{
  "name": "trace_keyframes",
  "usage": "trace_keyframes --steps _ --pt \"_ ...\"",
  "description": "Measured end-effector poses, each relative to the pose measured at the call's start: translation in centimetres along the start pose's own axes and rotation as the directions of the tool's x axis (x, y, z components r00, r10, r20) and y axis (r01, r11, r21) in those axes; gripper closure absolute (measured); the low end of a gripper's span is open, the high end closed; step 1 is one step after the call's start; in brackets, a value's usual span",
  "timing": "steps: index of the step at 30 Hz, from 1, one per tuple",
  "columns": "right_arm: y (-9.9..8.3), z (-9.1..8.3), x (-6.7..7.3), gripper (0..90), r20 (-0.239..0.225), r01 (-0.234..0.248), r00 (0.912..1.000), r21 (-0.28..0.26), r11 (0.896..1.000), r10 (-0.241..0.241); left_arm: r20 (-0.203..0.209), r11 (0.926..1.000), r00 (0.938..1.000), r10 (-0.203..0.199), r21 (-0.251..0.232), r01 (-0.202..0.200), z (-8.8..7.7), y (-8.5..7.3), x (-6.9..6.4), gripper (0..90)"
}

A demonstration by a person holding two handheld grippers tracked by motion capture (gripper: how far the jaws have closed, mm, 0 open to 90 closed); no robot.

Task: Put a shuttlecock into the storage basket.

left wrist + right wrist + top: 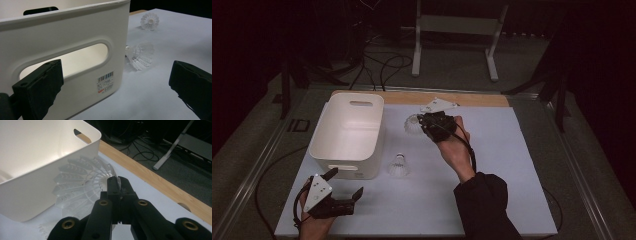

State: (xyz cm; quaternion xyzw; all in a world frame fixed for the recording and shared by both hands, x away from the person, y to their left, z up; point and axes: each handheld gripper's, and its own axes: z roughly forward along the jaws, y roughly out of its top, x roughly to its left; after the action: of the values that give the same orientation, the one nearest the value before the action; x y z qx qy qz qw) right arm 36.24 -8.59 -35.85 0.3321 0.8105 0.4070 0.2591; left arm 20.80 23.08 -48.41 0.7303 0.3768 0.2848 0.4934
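Right now the right gripper (424,121) hangs over the far middle of the table (512,165), its fingers (113,185) pinched tight on the rim of a white shuttlecock (80,185). In the right gripper view the feather skirt of that shuttlecock fans out to the left of the closed tips, just beside the outer wall of the white bin (37,170); whether skirt and wall touch I cannot tell. From the high view the same shuttlecock (413,125) sits close to the bin's far right corner, with the person's right hand (455,145) wrapped around the gripper body behind it.

A second shuttlecock (398,166) rests on the table just off the bin's near right corner, cork end up; in the left gripper view it (140,56) lies near the bin's labelled end wall.

The left gripper (346,184) sits low at the near left of the table, in front of the bin (347,132), its fingers (40,87) spread wide with nothing between them, one close to the handle slot in the bin's end wall
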Motion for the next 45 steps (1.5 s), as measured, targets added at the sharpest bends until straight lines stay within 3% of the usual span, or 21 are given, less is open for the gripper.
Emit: trace_keyframes --steps 15,45 --pt "0.8 0.5 -0.2 89.0 -0.039 -0.026 0.9989 -0.016 1.000 0.025 0.001 1.0000 1.0000 0.002 0.002 -0.002 0.0 0.0 0.0 0.3" --pt "2.3 1.8 0.4 89.0 -0.025 -0.011 0.9996 -0.025 1.000 0.011 0.004 1.0000 1.0000 0.002 0.001 -0.002 0.0 0.0 0.0 0.3"
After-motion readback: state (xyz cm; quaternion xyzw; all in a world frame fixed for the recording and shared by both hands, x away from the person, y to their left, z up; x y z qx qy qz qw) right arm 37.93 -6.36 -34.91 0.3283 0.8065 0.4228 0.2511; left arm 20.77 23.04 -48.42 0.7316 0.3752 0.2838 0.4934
